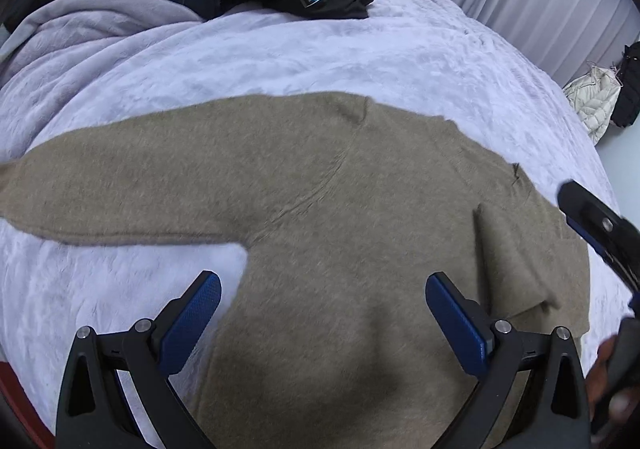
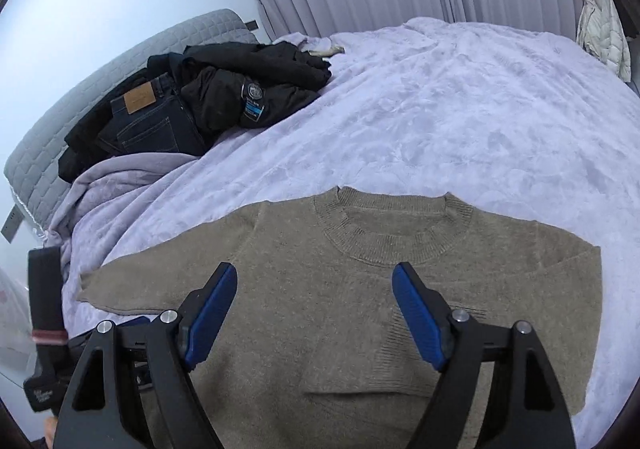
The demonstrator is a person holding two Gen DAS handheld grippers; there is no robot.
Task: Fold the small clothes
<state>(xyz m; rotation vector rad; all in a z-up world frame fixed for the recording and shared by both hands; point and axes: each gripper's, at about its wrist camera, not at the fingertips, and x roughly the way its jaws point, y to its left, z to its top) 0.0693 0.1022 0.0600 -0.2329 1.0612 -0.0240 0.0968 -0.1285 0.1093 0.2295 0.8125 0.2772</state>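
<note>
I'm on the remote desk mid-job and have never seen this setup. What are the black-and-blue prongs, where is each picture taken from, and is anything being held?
The prongs are two handheld grippers, one in each of a person's hands. Each picture comes from a fisheye camera on one gripper, looking along its fingers. The left gripper and right gripper both stand open above a tan sweater and hold nothing. The sweater lies flat on a lavender blanket, with its right sleeve already folded in and its left sleeve spread out. Dark clothes are piled near the headboard.

Your taupe knitted sweater (image 2: 360,309) lies flat on the lavender plush bed cover (image 2: 440,121); behind it to your left sits the heap of dark clothes (image 2: 208,97).
</note>
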